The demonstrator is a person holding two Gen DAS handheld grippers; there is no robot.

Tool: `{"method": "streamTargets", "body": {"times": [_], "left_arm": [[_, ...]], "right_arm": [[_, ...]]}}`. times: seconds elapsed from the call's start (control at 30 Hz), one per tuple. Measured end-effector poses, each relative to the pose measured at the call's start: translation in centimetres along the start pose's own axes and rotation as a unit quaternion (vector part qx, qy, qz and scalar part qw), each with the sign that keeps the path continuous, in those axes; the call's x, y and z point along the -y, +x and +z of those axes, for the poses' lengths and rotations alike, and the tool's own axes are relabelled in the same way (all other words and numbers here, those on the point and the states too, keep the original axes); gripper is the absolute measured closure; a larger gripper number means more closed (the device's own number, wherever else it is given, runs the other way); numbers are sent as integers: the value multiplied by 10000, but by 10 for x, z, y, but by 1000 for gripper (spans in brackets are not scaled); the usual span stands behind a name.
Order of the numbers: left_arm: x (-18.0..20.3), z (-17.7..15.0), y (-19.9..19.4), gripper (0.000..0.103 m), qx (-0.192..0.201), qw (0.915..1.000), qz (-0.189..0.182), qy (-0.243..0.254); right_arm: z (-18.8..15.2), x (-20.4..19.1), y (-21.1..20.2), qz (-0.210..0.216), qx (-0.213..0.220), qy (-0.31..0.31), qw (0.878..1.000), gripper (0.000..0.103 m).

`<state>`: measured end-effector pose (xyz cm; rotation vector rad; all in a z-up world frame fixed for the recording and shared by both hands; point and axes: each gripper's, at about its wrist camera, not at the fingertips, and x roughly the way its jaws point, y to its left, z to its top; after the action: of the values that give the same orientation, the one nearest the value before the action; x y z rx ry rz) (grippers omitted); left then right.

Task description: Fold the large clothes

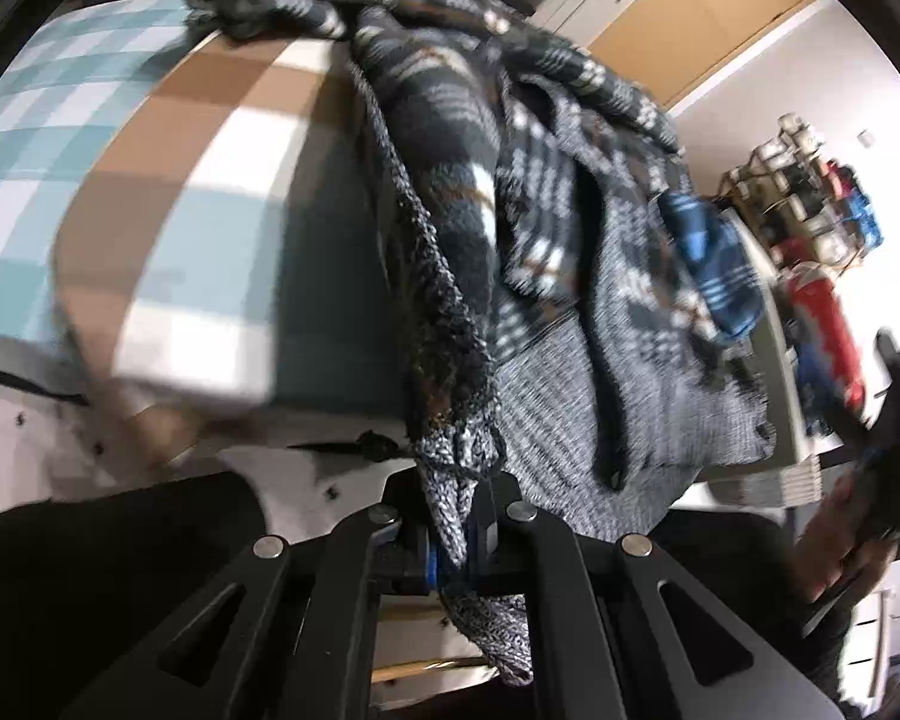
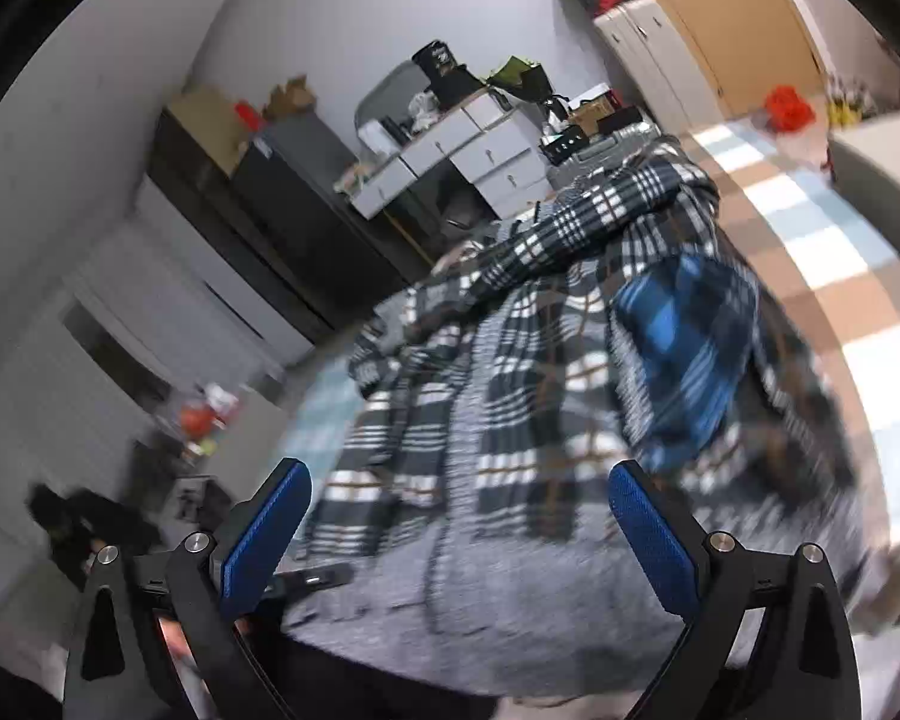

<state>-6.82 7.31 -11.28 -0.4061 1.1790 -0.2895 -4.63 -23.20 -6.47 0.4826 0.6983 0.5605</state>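
A large dark plaid garment with a grey knitted hem [image 1: 558,276] lies crumpled on a bed with a checked cover [image 1: 180,192]. My left gripper [image 1: 459,516] is shut on the knitted edge of the garment, and the cloth bunches up between its jaws. In the right wrist view the same plaid garment [image 2: 510,390] spreads across the bed, with a blue plaid piece [image 2: 690,348] lying on it. My right gripper [image 2: 459,534] hovers over the grey hem with its blue pads [image 2: 264,534] wide apart and nothing between them.
The bed's checked cover [image 2: 840,252] runs to the right. White drawers [image 2: 468,150] and a dark cabinet [image 2: 258,204] stand along the far wall, and a red bottle [image 1: 822,324] and clutter sit on a shelf. A hand [image 1: 840,534] holds the other tool at the right edge.
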Motion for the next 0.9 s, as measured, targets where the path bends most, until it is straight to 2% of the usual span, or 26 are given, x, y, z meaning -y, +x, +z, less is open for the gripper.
{"method": "streamTargets", "body": {"times": [0.07, 0.13, 0.2, 0.27, 0.37, 0.4, 0.47, 0.5, 0.53, 0.57, 0.6, 0.63, 0.7, 0.73, 0.77, 0.8, 0.87, 0.9], "left_arm": [[-2, -9, 3, 101, -31, 9999, 162, 41], [11, -19, 3, 101, 24, 9986, 384, 363], [28, -27, 7, 101, -9, 9959, 556, 719], [42, -36, 11, 101, -30, 9933, 665, 944], [44, -35, 3, 97, 35, 9944, 803, 688], [43, -32, -8, 96, 244, 9944, 855, 570], [39, -28, -30, 88, 612, 9911, 1063, 511], [42, -28, -41, 83, 874, 9867, 1263, 528], [51, -25, -56, 79, 1270, 9781, 1534, 612], [49, -22, -63, 77, 1489, 9721, 1685, 668], [59, -19, -76, 63, 1857, 9610, 1901, 764], [64, -18, -86, 39, 2132, 9524, 2019, 818], [71, -14, -97, 20, 2577, 9344, 2291, 895], [82, -12, -102, 20, 2959, 9163, 2508, 998], [87, -11, -105, 20, 3161, 9037, 2658, 1131], [88, -7, -106, 20, 3232, 8959, 2744, 1324], [94, 2, -99, 20, 3184, 8919, 2834, 1511], [97, 5, -95, 20, 3167, 8936, 2781, 1543]], "right_arm": [[5, -8, 10, 22, -108, -149, 9998, 2], [11, -17, 23, -93, -237, -392, 9989, 2], [18, -20, 43, -389, -604, -465, 9963, 2], [22, -18, 58, -191, -886, -236, 9956, 2], [24, -24, 62, -173, -816, -357, 9959, 3], [26, -27, 59, -252, -675, -561, 9958, 3], [26, -32, 54, -402, -445, -831, 9947, 2], [26, -35, 52, -477, -344, -934, 9939, 2], [27, -37, 49, -579, -209, -1043, 9926, 2], [28, -39, 46, -663, -79, -1135, 9913, 2], [30, -40, 44, -705, 27, -1204, 9902, 1], [32, -41, 41, -708, 145, -1265, 9893, 0], [39, -40, 38, -779, 388, -1307, 9876, 0], [41, -40, 37, -787, 456, -1323, 9870, 0], [44, -39, 35, -845, 546, -1337, 9859, 0], [46, -39, 34, -940, 638, -1335, 9845, 0], [49, -41, 26, -986, 903, -1320, 9822, 0], [50, -43, 20, -956, 1106, -1364, 9798, 0]]}}
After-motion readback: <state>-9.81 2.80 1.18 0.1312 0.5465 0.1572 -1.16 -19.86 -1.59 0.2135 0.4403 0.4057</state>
